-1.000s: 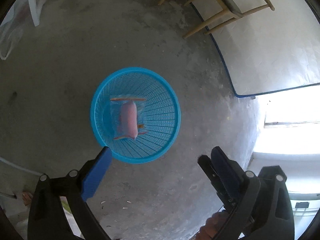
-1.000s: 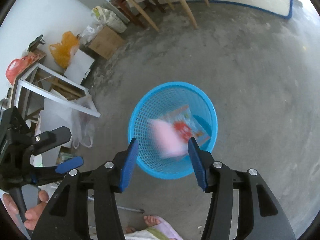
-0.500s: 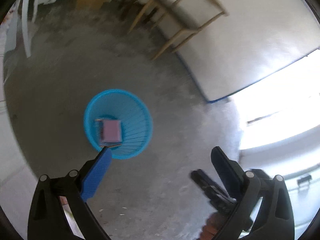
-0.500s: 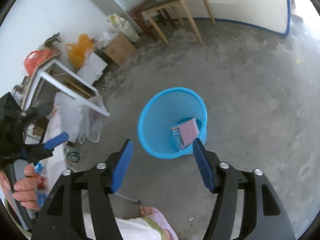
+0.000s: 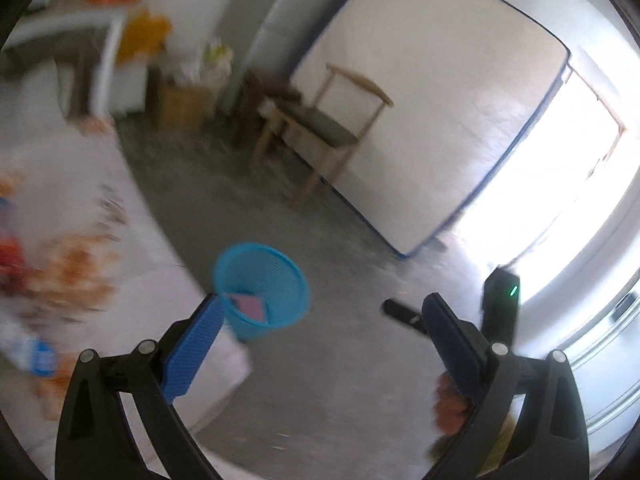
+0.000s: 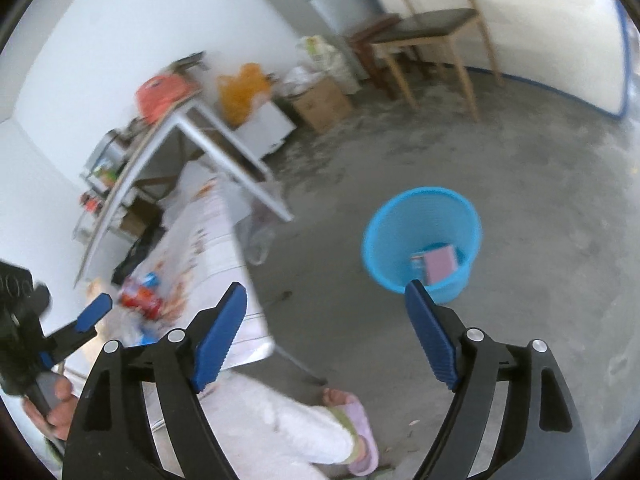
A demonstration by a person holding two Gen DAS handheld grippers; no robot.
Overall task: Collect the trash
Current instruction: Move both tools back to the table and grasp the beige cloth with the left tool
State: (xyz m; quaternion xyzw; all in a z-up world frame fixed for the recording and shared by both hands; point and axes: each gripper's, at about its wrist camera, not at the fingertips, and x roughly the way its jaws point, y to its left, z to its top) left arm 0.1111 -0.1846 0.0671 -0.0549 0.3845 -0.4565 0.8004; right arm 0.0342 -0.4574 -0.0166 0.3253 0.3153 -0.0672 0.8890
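Trash lies in two places: a pink packet [image 6: 440,265] sits at the bottom of the blue basket [image 6: 420,216] on the floor, while a red wrapper [image 6: 140,298] and other litter wait on the table [image 6: 224,248] beside it. My right tongs [image 6: 326,338] are opening wide with nothing between them; my left tongs [image 5: 320,350] gape empty too. Both views are blurred, so I judge a hasty reach could miss the wrapper or knock it off the table's edge.
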